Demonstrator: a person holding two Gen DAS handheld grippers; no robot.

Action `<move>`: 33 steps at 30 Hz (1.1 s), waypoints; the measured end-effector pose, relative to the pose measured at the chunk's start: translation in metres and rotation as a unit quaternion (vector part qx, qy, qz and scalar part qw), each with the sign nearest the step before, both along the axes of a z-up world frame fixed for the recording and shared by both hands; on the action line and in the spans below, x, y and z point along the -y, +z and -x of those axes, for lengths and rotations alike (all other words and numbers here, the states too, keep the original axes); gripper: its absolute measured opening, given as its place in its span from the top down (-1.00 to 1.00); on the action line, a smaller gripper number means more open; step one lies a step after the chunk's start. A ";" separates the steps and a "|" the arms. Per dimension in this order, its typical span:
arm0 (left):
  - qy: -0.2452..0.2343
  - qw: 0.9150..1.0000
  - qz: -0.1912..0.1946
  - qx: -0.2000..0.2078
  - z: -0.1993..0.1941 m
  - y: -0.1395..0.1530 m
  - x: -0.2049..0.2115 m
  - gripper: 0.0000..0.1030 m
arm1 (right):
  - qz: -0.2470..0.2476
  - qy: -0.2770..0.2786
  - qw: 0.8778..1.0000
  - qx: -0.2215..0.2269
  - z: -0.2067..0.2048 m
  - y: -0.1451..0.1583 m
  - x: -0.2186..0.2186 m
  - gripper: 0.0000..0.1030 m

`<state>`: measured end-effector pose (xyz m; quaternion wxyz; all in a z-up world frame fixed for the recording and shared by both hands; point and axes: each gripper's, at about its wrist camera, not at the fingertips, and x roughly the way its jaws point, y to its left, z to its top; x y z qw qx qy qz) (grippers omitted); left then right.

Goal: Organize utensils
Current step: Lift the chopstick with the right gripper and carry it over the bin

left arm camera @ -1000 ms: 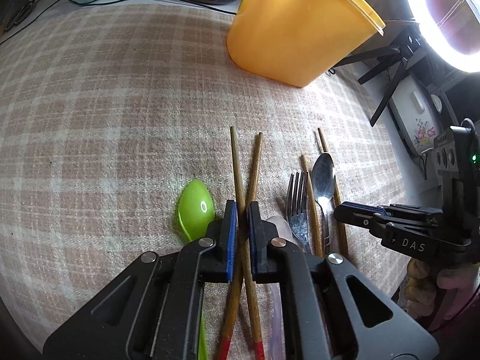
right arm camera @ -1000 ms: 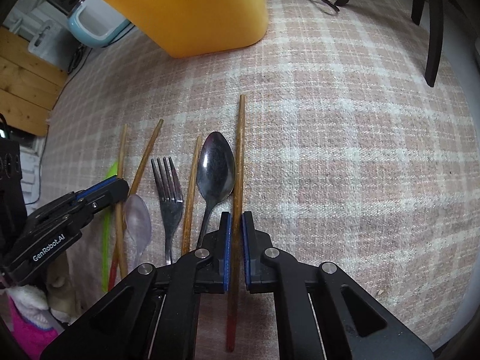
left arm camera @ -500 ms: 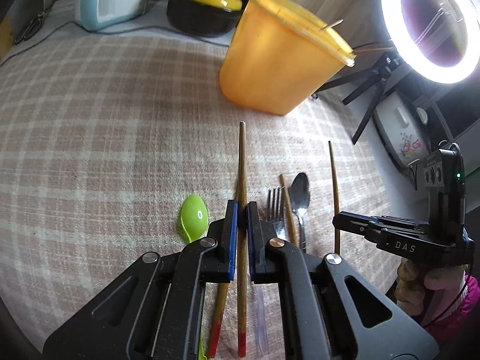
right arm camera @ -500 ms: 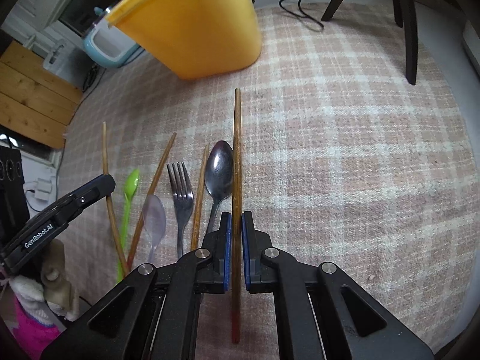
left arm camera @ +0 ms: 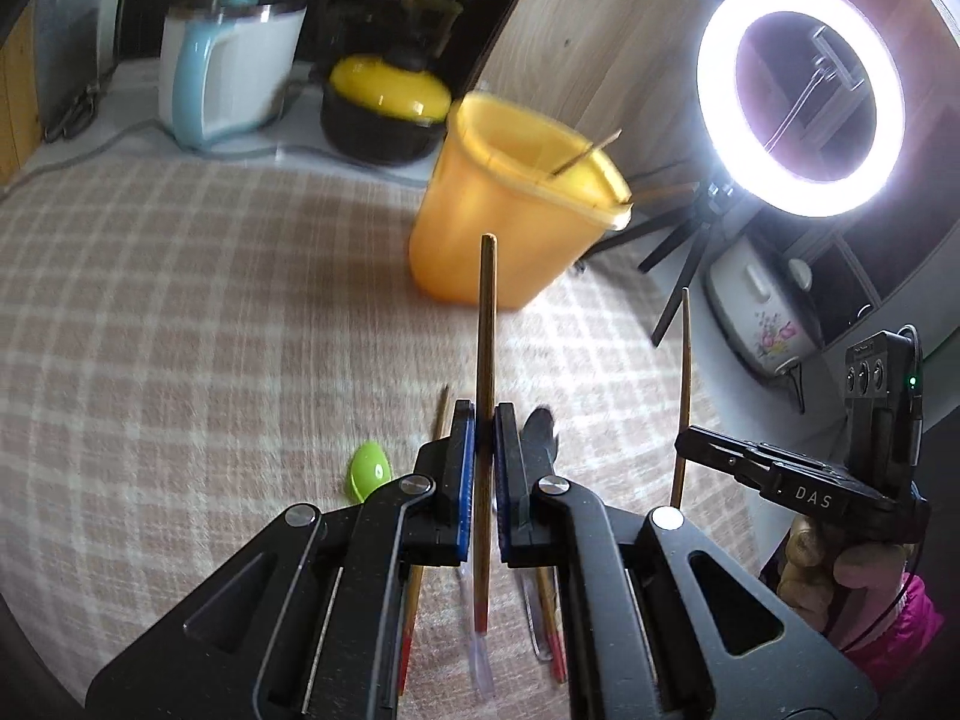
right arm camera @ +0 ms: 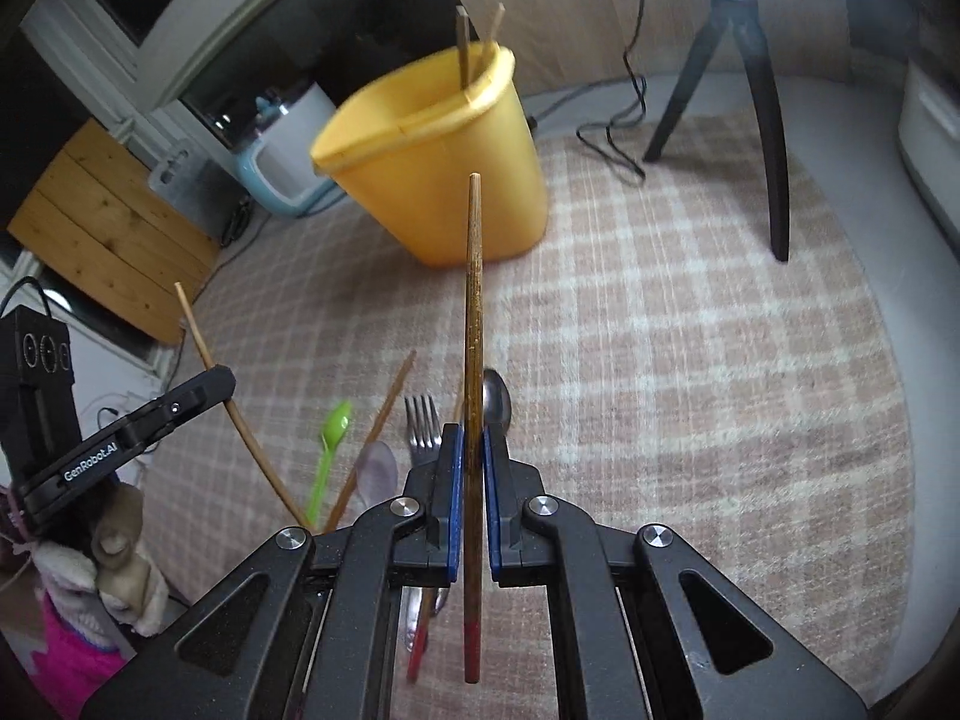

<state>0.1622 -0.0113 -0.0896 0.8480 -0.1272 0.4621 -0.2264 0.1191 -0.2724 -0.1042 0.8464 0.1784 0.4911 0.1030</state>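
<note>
My left gripper (left arm camera: 485,414) is shut on a brown, red-tipped chopstick (left arm camera: 487,312), held above the checked cloth and pointing toward the yellow bin (left arm camera: 504,228). My right gripper (right arm camera: 473,435) is shut on a second chopstick (right arm camera: 474,300), also lifted and aimed at the yellow bin (right arm camera: 432,180), which holds two sticks (right arm camera: 462,42). On the cloth below lie a fork (right arm camera: 422,420), a metal spoon (right arm camera: 498,399), a green spoon (right arm camera: 336,426), a clear spoon (right arm camera: 378,468) and another chopstick (right arm camera: 384,420). Each gripper shows at the other view's edge.
A ring light (left arm camera: 801,96) on a black tripod (right arm camera: 762,90) stands right of the bin, with a cable (right arm camera: 612,138) trailing near it. Behind the cloth sit a kettle (left arm camera: 228,78), a yellow-lidded pot (left arm camera: 384,102) and a rice cooker (left arm camera: 756,312).
Both grippers have risen from the cloth, each lifting its chopstick clear of the row of utensils, and both views have tilted up toward the bin. The other utensils stayed put.
</note>
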 end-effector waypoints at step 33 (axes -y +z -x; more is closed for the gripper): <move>0.051 0.984 0.021 0.172 -0.082 0.135 -0.005 0.93 | 0.049 -0.007 0.985 0.168 -0.095 0.101 -0.012 0.90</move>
